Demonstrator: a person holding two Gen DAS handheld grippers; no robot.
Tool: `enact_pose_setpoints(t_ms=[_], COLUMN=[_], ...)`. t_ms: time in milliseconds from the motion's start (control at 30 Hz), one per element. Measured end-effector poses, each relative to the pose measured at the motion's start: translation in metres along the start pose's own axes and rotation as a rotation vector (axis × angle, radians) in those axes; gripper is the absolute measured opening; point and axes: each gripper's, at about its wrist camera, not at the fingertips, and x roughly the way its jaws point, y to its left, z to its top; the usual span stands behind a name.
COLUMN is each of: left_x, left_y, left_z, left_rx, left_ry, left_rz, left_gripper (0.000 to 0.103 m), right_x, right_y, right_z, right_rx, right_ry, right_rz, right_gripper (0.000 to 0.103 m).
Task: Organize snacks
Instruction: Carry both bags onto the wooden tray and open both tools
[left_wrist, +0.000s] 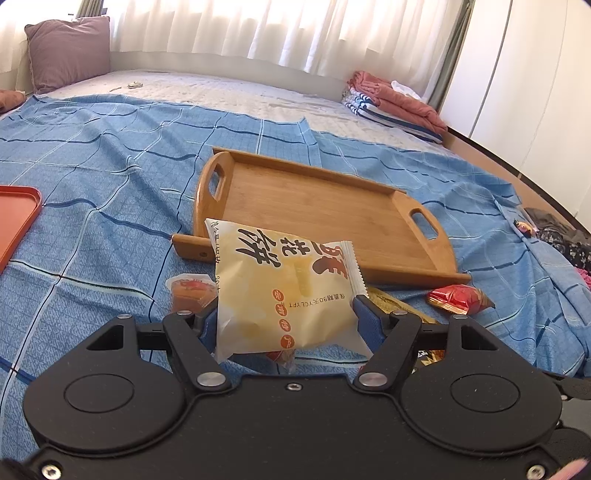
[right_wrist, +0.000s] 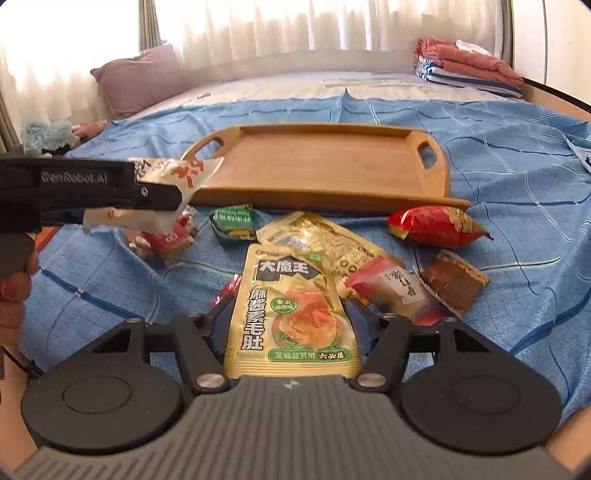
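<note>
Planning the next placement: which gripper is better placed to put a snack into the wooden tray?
Left. Its fingers clamp the pale pastry packet, lifted before the wooden tray. The right gripper only straddles the gold pouch.

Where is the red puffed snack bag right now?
The red puffed snack bag lies on the blue bedsheet at the right in both views, just in front of the wooden tray's near right corner.

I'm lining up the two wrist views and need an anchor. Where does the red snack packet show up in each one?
Left wrist view: the red snack packet lies low right, on the blue sheet just before the tray's near rim.
Right wrist view: the red snack packet sits right of centre, again before that rim.
Shared landmark: the wooden tray, nothing in it.
</note>
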Motion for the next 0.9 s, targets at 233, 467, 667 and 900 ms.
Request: enact_pose_setpoints(t_ms=[233,467,667,900], left_x=[0.0,0.012,0.046,0.102], left_y=[-0.003,-0.004,-0.001,0.003], left_z=[0.016,0.045,0.079,0.106], left_rx=[0.008,0.018,-0.033,-0.039], left_ry=[-0.02,-0.029,0.016,0.09], left_rz=[-0.021,-0.026,-0.038,0.008], left_gripper=[0.07,0.07,0.07,0.07], right_x=[-0.004,-0.003,0.033,0.098], right_y=[-0.01,-0.025,-0.053,-0.081], right_z=[0.026,0.068,0.112,0.143], right_rx=[0.027,0.0,0.029,0.055], right_ry=[-0.058,-0.123,-0.08,0.015], right_rz=[-0.023,-0.067,-0.088,-0.108], right_gripper=[0.066,0.066,0.066,0.066])
